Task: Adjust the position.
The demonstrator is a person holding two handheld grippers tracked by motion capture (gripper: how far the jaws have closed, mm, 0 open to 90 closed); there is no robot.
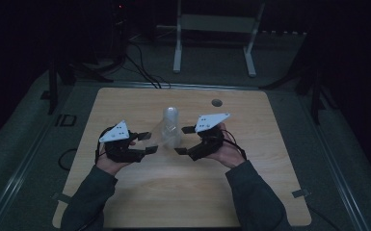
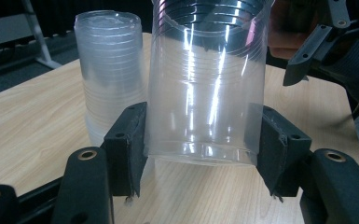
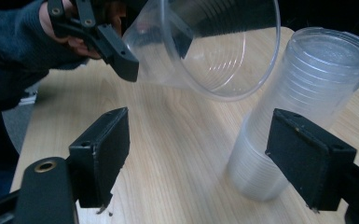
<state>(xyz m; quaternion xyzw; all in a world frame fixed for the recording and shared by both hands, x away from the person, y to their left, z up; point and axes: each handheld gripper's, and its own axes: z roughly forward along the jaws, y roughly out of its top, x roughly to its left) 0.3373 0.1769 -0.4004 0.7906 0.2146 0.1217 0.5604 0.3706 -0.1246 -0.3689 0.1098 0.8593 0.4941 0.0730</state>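
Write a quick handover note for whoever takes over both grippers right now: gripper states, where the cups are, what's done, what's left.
Left gripper: shut on a single clear cup, held off the table and tipped on its side.
Right gripper: open, holding nothing, next to the stack of clear cups.
The stack stands upside down on the wooden table, between the two grippers.
Done: one cup is apart from the stack.
Left, probably: set that cup down, then steady the stack and pull the next one.

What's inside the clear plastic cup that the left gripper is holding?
Nothing: the clear plastic cup looks empty, with just ridged walls. Its bottom is partly covered by the left gripper clamping it.
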